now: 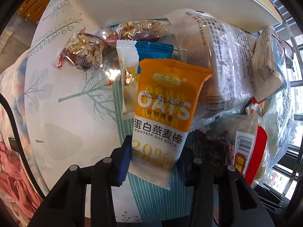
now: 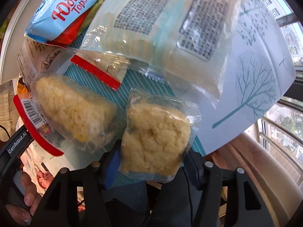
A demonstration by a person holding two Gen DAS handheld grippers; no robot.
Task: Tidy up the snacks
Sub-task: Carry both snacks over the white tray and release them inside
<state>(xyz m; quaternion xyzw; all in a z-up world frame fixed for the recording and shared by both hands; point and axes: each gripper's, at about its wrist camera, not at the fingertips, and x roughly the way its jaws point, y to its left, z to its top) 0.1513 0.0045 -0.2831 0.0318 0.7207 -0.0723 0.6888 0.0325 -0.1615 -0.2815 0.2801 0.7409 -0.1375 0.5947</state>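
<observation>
My left gripper is shut on the lower end of an orange and white oat stick packet and holds it upright above the table. Behind it lie a blue and white packet, two clear-wrapped nut candies and a large clear bread bag. My right gripper is shut on a clear-wrapped crumbly yellow cake and holds it above the table. A second such cake lies to its left.
A white tray stands at the table's far side. A blue Russian-lettered biscuit pack and a large pale bag lie on the tree-print tablecloth. Windows are at the right. The other gripper's black handle is at the left.
</observation>
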